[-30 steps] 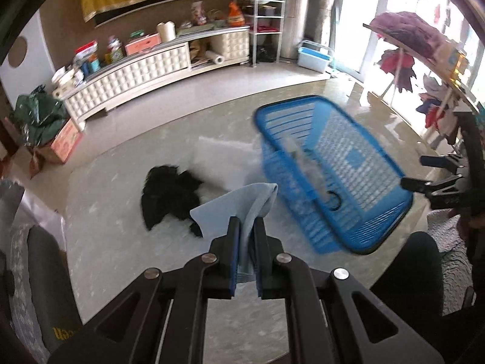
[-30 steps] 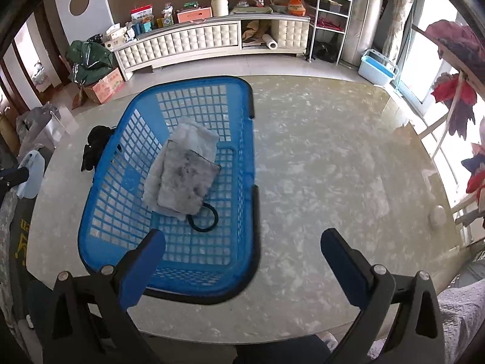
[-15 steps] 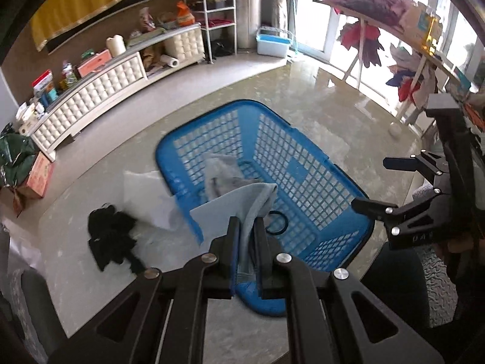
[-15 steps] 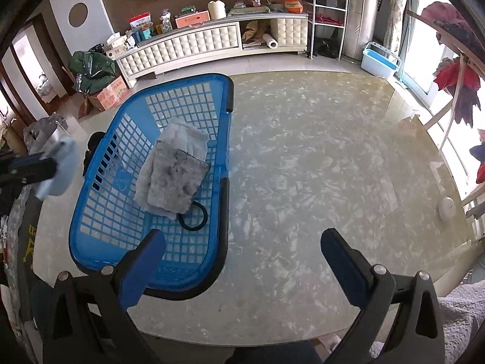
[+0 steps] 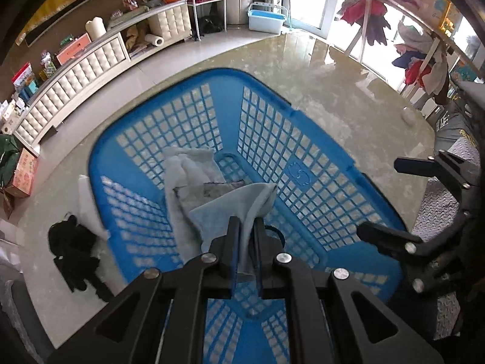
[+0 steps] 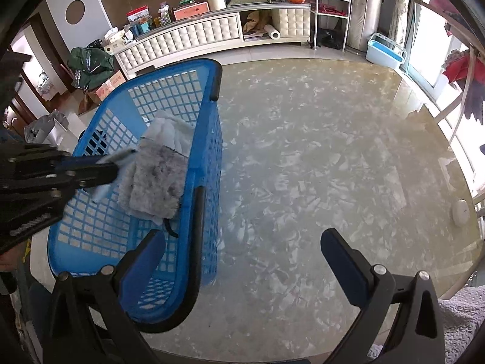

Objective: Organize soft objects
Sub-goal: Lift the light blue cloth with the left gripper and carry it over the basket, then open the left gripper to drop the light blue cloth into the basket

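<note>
Blue-padded, your left tool [image 5: 245, 227] is clamped on a pale blue folded cloth [image 5: 233, 209], hanging over the blue plastic lattice basket [image 5: 272, 139]. Your right tool [image 6: 239, 242] stands apart, empty, beside the basket's near rim. A grey fuzzy cloth [image 6: 157, 179] and a white towel [image 5: 185, 163] already lie inside. Left outside on the glossy marbled counter [image 6: 333, 151]: a black crumpled garment [image 5: 75, 251] and a white cloth [image 5: 88, 206]. Right of the basket, the counter offers open room.

I see light-blue cloth [image 5: 239, 204] hanging over blue basket [image 5: 318, 166]; grey speckled cloth [image 6: 157, 179] atop white towel [image 6: 169, 132] inside; black garment [image 5: 75, 254] crumpled on tabletop beside it.
</note>
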### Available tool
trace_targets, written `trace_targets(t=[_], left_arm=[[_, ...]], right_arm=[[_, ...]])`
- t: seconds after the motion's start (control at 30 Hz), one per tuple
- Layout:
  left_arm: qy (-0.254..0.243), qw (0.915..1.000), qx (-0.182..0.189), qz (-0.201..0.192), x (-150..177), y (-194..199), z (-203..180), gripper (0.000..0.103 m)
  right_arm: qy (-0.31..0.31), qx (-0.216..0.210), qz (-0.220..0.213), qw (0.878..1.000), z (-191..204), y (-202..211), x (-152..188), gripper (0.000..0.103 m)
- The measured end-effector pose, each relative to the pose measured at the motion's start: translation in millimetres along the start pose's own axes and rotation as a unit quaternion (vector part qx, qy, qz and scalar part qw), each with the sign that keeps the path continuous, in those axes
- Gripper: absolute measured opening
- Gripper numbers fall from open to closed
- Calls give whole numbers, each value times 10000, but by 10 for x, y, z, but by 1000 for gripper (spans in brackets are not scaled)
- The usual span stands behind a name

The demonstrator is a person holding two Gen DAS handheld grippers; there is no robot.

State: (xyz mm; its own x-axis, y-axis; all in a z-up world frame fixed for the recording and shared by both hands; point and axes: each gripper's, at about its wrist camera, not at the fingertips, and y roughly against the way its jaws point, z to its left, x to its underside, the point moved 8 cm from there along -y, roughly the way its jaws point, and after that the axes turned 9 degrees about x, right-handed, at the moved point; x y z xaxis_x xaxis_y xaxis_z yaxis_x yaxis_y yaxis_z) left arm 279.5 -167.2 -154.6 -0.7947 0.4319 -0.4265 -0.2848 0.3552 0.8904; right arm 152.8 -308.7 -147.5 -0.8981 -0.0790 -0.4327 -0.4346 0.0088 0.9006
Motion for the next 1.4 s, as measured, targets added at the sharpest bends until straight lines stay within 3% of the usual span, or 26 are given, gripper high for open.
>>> trace_targets(t=[0.27, 0.53, 0.63, 0.7, 0.77, 1.17, 1.33, 1.4], left_arm=[[-103, 9996, -135, 243, -73, -334, 26, 8], [-122, 9994, -131, 309, -97, -350, 21, 9], [-55, 9995, -102, 286, -115, -357, 34, 31], [-17, 9997, -81, 251, -133, -354, 46, 56], [18, 9997, -45, 243, -153, -356, 53, 68], [-229, 9994, -214, 114, -129, -205, -44, 70], [-256, 9995, -155, -118, -96, 52, -88, 80], [-267, 9993, -198, -186, -65, 155, -96, 89]], right_arm=[[74, -96, 134, 9998, 14, -44, 32, 103], [150, -156, 255, 9994, 112, -87, 48, 103], [159, -154, 305, 9993, 103, -105, 60, 103], [99, -258, 351, 9990, 102, -113, 68, 103], [79, -285, 347, 9990, 90, -111, 61, 103], [-19, -293, 352, 9989, 96, -19, 110, 103], [-194, -250, 260, 9992, 57, 122, 116, 103], [-278, -237, 187, 9992, 39, 229, 111, 103]])
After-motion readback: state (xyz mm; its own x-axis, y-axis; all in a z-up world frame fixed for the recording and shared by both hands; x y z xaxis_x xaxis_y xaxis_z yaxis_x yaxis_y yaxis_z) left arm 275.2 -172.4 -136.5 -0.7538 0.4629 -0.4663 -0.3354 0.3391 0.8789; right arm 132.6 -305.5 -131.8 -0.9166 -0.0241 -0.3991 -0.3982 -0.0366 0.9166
